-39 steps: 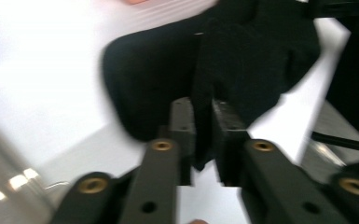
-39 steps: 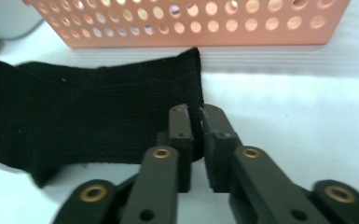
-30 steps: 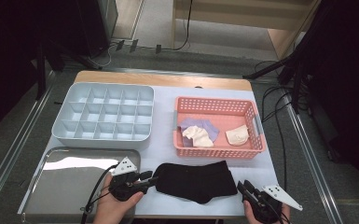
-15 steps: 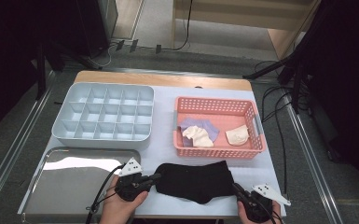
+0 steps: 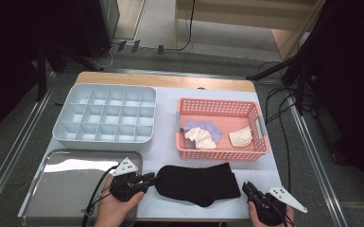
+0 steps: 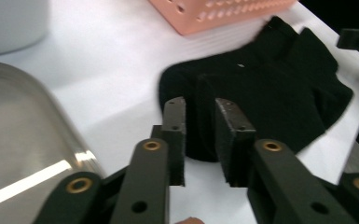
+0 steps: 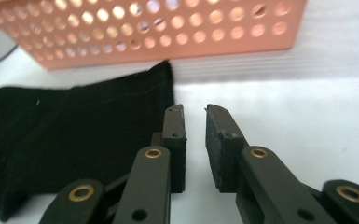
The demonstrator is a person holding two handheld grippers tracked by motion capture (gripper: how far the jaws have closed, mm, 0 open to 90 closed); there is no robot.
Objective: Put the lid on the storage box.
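Black sock [image 5: 197,183]: one item, lying flat on the white table top [image 5: 165,151] at the near edge, between your two grippers; just near of the pink basket [image 5: 221,109], which holds three pale socks [image 5: 203,137]; right of the steel tray [image 5: 52,189]; the grey divider box [image 5: 105,118] stands far left. Left gripper [image 5: 152,179]: at the sock's left end; jaws narrowly parted, having just been opening again after a pinch; in the left gripper view the fabric lies under and just past the tips [image 6: 200,123], not pinched. Right gripper [image 5: 247,187]: off the sock's right end; jaws likewise slightly apart and just opened; in the right gripper view the ribbed cuff [image 7: 161,93] lies beside the left pad, nothing between the pads. Step in hand, as judged: smoothing or taking hold of the sock's two ends, neither end yet held. Next move calls for: settling each pair of jaws over its edge of the cloth, closing on a single fold, then lifting evenly so that the sock does not bunch.
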